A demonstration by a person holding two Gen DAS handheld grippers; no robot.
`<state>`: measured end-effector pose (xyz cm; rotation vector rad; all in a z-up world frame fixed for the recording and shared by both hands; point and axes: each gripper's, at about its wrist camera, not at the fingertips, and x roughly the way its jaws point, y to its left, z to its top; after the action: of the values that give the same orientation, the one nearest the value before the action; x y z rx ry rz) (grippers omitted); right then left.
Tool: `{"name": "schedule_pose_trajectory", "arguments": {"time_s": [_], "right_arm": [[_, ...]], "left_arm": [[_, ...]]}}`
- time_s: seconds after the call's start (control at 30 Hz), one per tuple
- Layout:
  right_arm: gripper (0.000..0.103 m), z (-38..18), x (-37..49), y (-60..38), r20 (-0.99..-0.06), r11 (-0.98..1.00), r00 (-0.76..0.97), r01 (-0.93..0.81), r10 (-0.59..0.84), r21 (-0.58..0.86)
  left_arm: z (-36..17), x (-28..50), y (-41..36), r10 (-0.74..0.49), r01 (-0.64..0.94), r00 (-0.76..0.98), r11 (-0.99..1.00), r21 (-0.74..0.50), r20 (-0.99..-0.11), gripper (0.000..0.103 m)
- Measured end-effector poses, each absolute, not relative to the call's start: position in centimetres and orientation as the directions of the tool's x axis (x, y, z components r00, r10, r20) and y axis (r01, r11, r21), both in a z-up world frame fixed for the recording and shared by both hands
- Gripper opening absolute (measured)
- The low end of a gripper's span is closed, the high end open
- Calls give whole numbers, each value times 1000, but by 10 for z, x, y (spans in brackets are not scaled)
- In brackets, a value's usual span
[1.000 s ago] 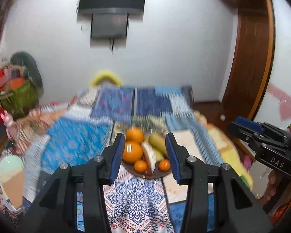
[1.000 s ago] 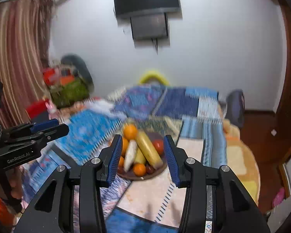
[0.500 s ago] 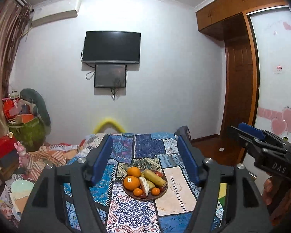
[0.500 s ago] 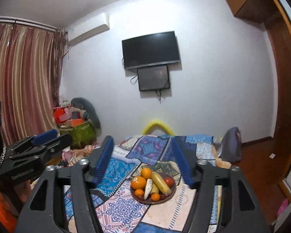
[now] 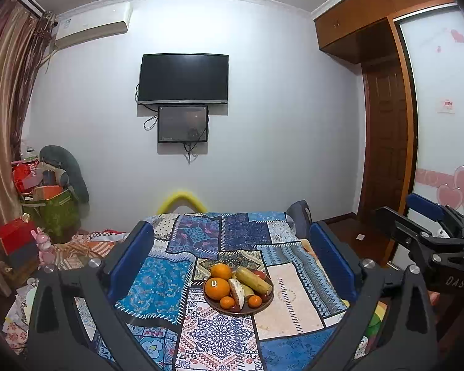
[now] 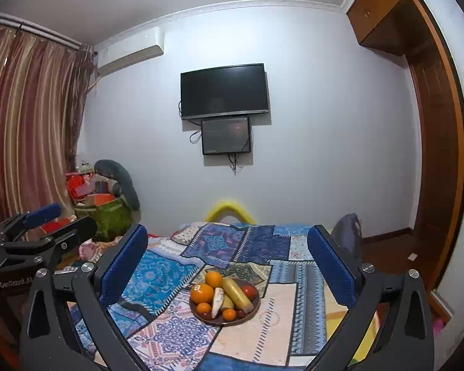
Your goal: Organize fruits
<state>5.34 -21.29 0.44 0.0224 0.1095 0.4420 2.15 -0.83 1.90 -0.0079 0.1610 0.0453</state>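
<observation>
A brown plate (image 5: pixel 264 302) of fruit sits on a patchwork quilt (image 5: pixel 170 284) on the bed. It holds oranges (image 5: pixel 216 288), a long yellow fruit (image 5: pixel 253 279), a pale cut piece (image 5: pixel 236 290) and small red fruits. The plate also shows in the right wrist view (image 6: pixel 256 306). My left gripper (image 5: pixel 232 262) is open and empty, held back from the plate and above it. My right gripper (image 6: pixel 227 259) is open and empty, likewise back from the plate. Each gripper shows at the edge of the other's view.
A TV (image 5: pixel 183 78) and a smaller screen hang on the far wall. Clutter and a green bag (image 5: pixel 51 213) stand at the left by the curtain. A wooden door (image 5: pixel 386 142) and wardrobe are at the right. A yellow arch (image 5: pixel 181 199) is behind the bed.
Both grippers have opened wide and pulled back and up from the plate. The fruit has gone from close between the fingers to small and lower in view.
</observation>
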Motion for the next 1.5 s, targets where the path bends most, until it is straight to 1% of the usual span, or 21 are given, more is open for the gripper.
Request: {"name": "schedule_pose_trajectory", "arguments": {"time_s": [0.5, 1.5], "right_arm": [[103, 1, 49, -214, -104, 906, 900, -421, 423, 42], [103, 4, 48, -218, -104, 911, 905, -410, 413, 48]], "left_arm": [[14, 24, -9, 38, -41, 984, 999, -10, -174, 103], [15, 24, -13, 25, -27, 985, 1000, -13, -168, 103]]}}
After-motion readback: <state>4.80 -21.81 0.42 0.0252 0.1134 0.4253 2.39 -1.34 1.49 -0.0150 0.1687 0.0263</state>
